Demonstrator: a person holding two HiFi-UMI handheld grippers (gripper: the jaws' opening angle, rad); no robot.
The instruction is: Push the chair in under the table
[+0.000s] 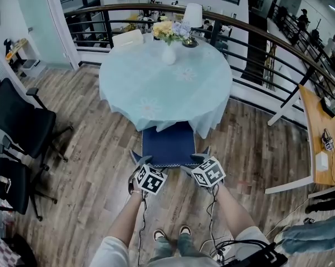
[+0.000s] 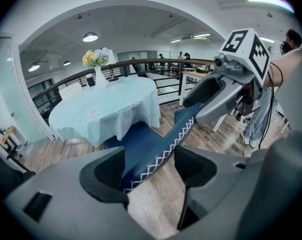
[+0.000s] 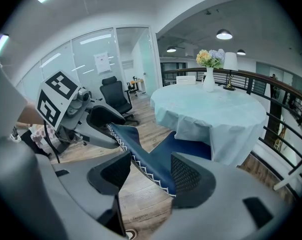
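A dark blue chair (image 1: 168,143) stands at the near side of the round table (image 1: 156,88), which wears a pale blue cloth; the front of the seat lies under the cloth's hem. The chair's back top edge (image 2: 161,146), trimmed with white zigzag stitching, runs between the jaws of both grippers. My left gripper (image 1: 140,159) (image 2: 149,171) is open and straddles the left end, with the back resting against one pad. My right gripper (image 1: 200,156) (image 3: 149,176) is open astride the right end of the chair back (image 3: 145,161), and floor shows through the gap beside it.
A white vase of flowers (image 1: 168,54) and a lamp (image 1: 192,18) stand on the table's far side. Black office chairs (image 1: 17,127) are at the left. A wooden desk (image 1: 323,132) and a curved railing (image 1: 256,43) are at the right. Cables (image 1: 234,243) trail by my feet.
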